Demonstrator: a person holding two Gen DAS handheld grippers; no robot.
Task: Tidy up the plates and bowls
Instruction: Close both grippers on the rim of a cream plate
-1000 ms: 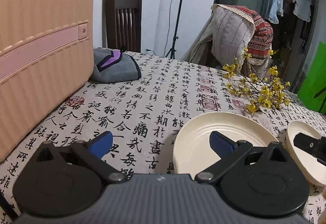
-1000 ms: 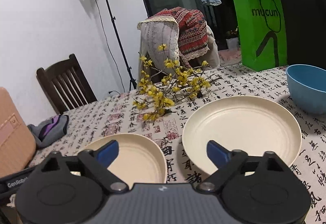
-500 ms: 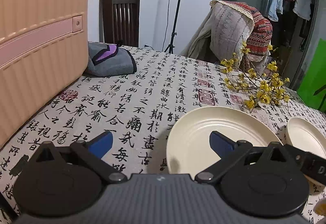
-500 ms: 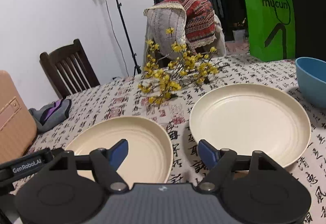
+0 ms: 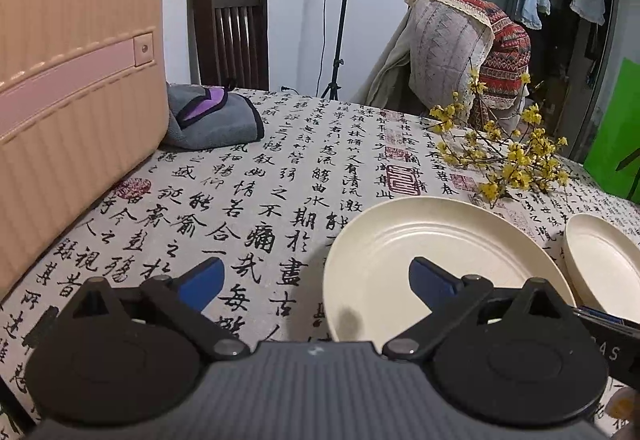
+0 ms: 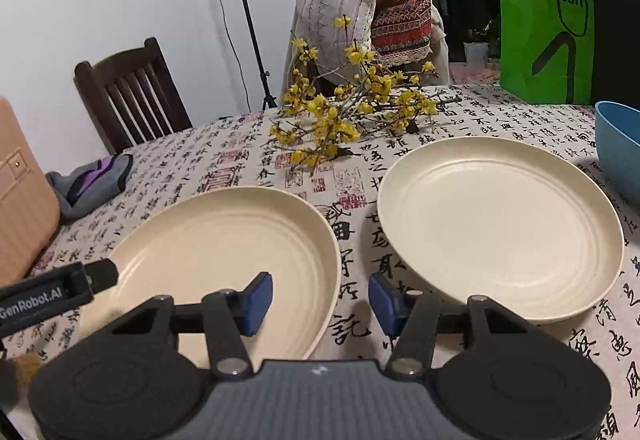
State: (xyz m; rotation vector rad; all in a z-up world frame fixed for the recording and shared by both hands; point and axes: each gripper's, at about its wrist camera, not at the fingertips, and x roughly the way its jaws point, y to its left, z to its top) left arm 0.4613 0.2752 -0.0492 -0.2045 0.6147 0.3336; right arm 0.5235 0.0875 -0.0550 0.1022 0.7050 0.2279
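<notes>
Plates first: two cream ones sitting flat on the calligraphy-print tablecloth (image 5: 280, 167), side by side but not touching. Left plate (image 6: 224, 240) straight ahead of the left gripper (image 5: 316, 280), right blue finger (image 5: 430, 280) hanging over its near left part, left finger over bare cloth. Jaws spread wide, nothing between them. Same plate also under the left finger (image 6: 258, 298) of the right gripper (image 6: 320, 298), with that gripper's right finger over the cloth in the gap between the plates. Jaws there set noticeably narrower than the left one's, still released, straddling the plate's right rim, contact hard to tell. Right plate (image 6: 500, 224) just ahead and to the right of the right gripper. Blue bowl (image 6: 618, 143) further right, past that plate, cut off by the frame edge. Yellow flower sprig (image 6: 344, 115) lying beyond both plates. Pink suitcase (image 5: 76, 87) far left of the left gripper, grey and purple cloth (image 5: 216, 119) tucked beside it. Green bag (image 6: 546, 23) way back right.
</notes>
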